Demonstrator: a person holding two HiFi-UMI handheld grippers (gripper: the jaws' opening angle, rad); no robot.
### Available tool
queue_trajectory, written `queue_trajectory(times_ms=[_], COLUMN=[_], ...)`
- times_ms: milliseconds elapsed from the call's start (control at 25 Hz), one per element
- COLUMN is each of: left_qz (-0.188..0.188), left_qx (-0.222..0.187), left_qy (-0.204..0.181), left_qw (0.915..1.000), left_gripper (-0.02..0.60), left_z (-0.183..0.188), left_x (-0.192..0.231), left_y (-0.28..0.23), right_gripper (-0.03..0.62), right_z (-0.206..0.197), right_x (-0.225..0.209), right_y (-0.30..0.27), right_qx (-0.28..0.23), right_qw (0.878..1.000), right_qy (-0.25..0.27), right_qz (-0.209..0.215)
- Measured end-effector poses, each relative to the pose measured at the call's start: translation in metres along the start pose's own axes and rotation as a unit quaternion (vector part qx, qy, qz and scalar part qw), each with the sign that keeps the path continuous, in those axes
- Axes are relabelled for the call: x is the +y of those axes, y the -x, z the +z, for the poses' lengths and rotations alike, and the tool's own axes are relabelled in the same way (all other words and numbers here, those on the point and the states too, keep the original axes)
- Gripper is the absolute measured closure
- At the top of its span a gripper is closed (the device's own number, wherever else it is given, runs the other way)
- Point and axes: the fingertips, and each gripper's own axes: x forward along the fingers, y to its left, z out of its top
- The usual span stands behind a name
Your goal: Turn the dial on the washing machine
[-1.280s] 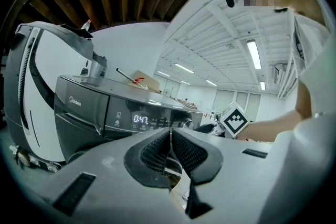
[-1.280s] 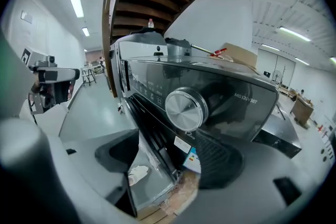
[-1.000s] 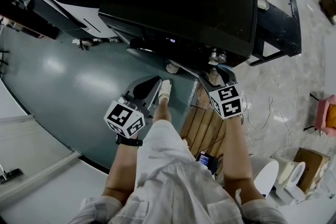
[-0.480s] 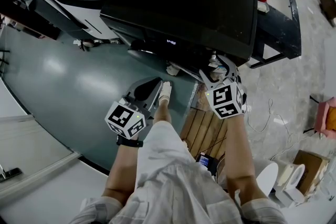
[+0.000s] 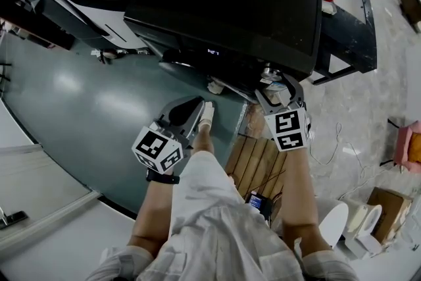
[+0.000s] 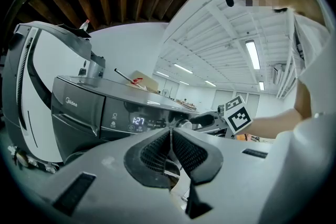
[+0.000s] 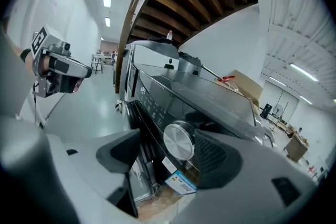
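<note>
Right gripper [image 7: 168, 144] fingers apart astride round silver dial [image 7: 179, 140] on dark washing machine [image 7: 157, 97], perhaps touching one side; centre, clamp squarely, twist; left gripper [image 6: 170, 139] fingers together, empty.

dark teal floor [image 5: 85, 102] out left of the left tongs [image 5: 185, 112], pale stone floor [image 5: 368, 102] off right of the right tongs [image 5: 277, 85], black washing machine [image 5: 230, 3] standing just ahead of both, wooden pallet [image 5: 253, 158] under the right tongs, cardboard box [image 5: 388, 204] and loose white cable [image 5: 329, 148] further right
</note>
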Motion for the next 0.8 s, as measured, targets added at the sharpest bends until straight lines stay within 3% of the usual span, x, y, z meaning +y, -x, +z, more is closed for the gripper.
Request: queue_trajectory(times_ms=[520,800], left_qz=[0.002,-0.003], left_qx=[0.0,-0.005], left_qy=[-0.001,-0.009], left_qw=[1.0,0.9999], left_gripper=[0.565,0.565], left_z=[0.0,0.007], left_x=[0.002,-0.004], left_y=[0.003,0.005], right_gripper=[0.25,0.278], right_z=[-0.01,-0.001], right_x=[0.0,-0.002], right_y=[0.0,0.015], right_qx=[0.01,-0.024], right_qw=[1.0,0.999], right_qy=[-0.02,-0.043], right_qz=[-0.004,-0.003])
